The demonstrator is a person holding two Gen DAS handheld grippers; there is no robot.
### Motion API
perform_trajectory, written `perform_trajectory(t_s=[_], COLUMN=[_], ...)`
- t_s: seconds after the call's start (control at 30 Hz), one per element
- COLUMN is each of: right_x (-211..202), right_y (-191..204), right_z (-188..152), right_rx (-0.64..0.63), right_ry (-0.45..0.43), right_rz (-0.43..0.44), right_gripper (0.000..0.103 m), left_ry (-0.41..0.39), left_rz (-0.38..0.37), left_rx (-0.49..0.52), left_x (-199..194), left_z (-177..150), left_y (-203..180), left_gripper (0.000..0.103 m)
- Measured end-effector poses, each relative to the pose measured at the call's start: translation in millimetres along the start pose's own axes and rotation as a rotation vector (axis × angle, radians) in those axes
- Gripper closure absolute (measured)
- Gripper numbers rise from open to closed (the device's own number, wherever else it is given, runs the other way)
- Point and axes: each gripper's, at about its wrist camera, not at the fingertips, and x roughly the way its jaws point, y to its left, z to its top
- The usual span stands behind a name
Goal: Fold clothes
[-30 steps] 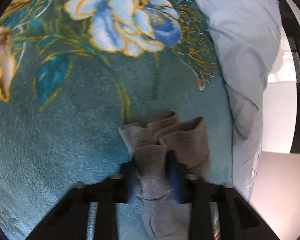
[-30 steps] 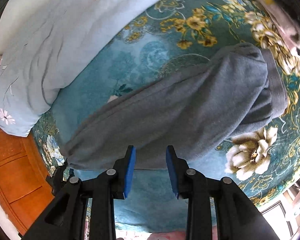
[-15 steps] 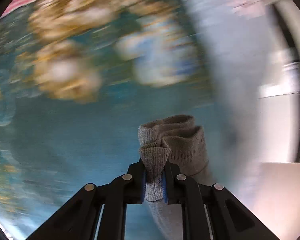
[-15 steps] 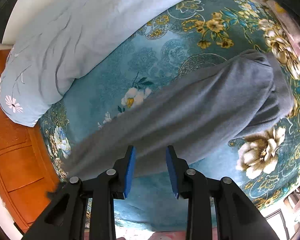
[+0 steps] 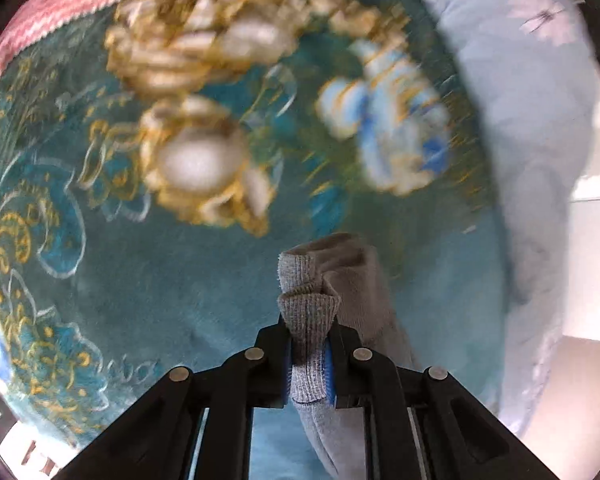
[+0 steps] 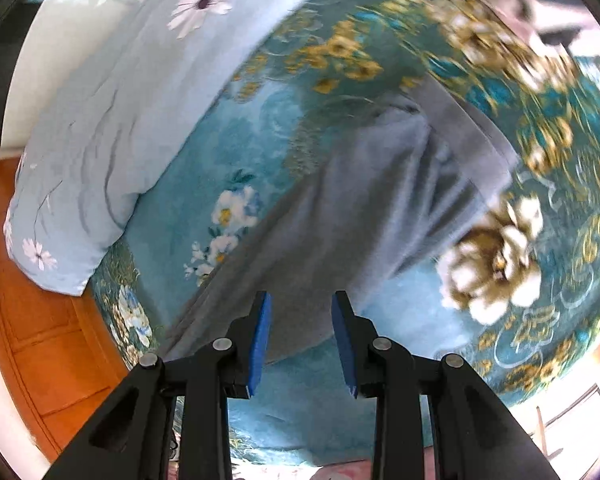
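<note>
Since 1 s ago your left gripper (image 5: 308, 354) has gone from jaws apart round the grey cuff (image 5: 306, 312) to clamped on it, and the bedspread pattern behind has shifted and blurred.

Left wrist view: jaws pinch the ribbed cuff at 6 o'clock; rest of the grey trousers (image 5: 364, 280) bunches just beyond toward 1 o'clock and hangs below the fingers. Teal floral blanket (image 5: 139, 288) fills the frame, pale blue pillow (image 5: 540, 160) at 3 o'clock, pink cloth (image 5: 59, 12) at 10 o'clock.

Right wrist view: your right gripper (image 6: 302, 336) has jaws apart, nothing between the blue pads (image 6: 259, 340). Trousers (image 6: 360, 208) lie diagonally over the blanket (image 6: 203, 168), centre to 2 o'clock, and run down to the fingertips. Pillow (image 6: 99, 120) at 10 o'clock, wooden board (image 6: 31, 320) at 8 o'clock.
</note>
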Motion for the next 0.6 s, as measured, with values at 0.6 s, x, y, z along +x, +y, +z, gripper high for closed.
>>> perform_trajectory(t_s=[0.6], right_x=[46], right_y=[-15], right_z=[12], right_rx=[0.066], right_ry=[0.064], right_rz=[0.029], right_gripper=[0.07], left_ry=[0.144], left_rz=[-0.067], left_rx=[-0.055], left_x=[29], left_z=[-9], left_y=[-67], left_gripper=[0.062])
